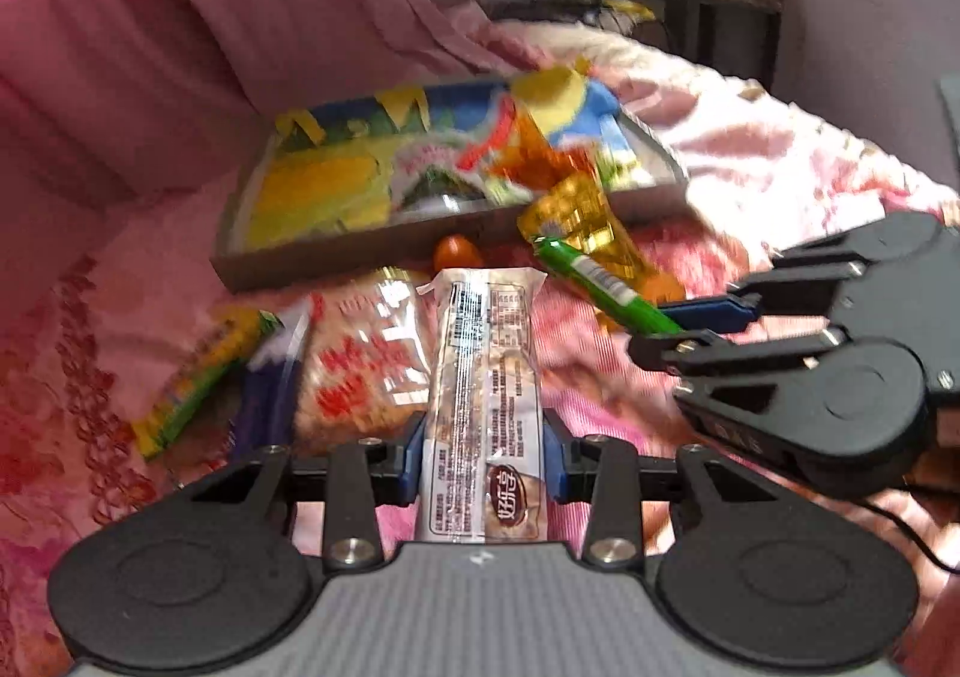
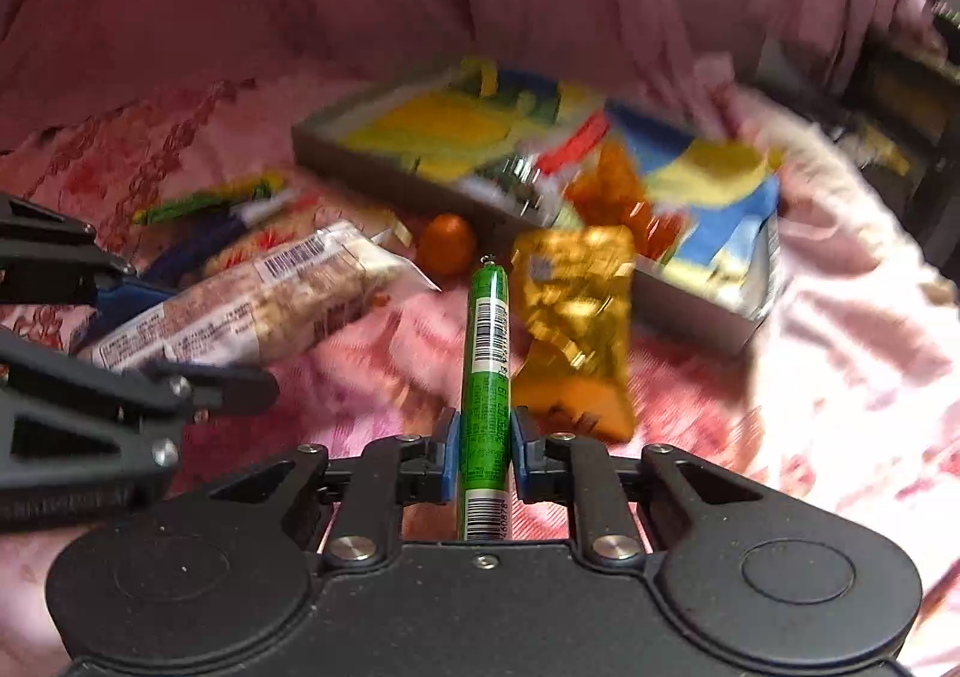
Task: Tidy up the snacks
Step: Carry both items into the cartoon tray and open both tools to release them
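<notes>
1. The left gripper [image 1: 485,458] has its jaws pinching a long clear-wrapped snack bar [image 1: 480,377] near its lower end. Most of the bar sticks out ahead, so it could sag or swing loose in the slippery wrapper.
2. The right gripper [image 2: 485,452] has its jaws pressed tight on a thin green sausage stick [image 2: 487,377]. The stick is round and slick, so it may twist or slide out.
3. The two grippers are close together above the pink bedspread [image 2: 840,377]; crossing paths toward the gray tray [image 1: 336,248] risks a bump.
4. The tray looks crowded with packets, and a gold packet [image 2: 576,311] lies just beside its rim, so dropped snacks could spill over.
</notes>
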Demonstrator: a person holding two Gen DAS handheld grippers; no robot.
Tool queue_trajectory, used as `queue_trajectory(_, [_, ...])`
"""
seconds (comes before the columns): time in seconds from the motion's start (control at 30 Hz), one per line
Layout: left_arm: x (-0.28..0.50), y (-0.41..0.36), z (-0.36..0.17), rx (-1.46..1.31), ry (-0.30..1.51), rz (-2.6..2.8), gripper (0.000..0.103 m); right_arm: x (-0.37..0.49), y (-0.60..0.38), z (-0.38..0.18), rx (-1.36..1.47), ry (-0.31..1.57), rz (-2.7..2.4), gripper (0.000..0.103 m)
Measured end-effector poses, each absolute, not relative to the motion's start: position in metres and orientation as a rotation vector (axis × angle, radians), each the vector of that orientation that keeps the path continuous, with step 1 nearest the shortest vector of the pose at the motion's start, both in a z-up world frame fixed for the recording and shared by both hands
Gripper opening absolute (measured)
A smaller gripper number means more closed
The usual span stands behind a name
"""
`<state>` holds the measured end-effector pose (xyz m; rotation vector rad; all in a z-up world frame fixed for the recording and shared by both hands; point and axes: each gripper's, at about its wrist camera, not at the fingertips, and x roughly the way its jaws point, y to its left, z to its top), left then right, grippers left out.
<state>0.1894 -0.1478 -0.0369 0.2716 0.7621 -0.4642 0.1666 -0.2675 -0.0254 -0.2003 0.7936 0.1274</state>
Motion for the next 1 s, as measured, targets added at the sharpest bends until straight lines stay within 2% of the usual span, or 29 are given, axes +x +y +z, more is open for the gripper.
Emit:
queue_trajectory(0.37, [0.231, -0.165, 0.01, 0.224, 0.605, -0.379, 0.041, 0.176, -0.309, 0.008, -0.002, 0.606, -0.005, 0.019])
queue_trajectory(0.73, [0.302, -0.201, 0.021, 0.133, 0.491, -0.303, 0.041, 0.227, -0.354, 0.018, 0.132, 0.375, -0.129, 0.019])
queue_trajectory(1.0, [0.358, -0.233, 0.0, 0.193, 0.513, -0.304, 0.041, 0.276, -0.384, -0.004, 0.204, 0.416, -0.167, 0.019])
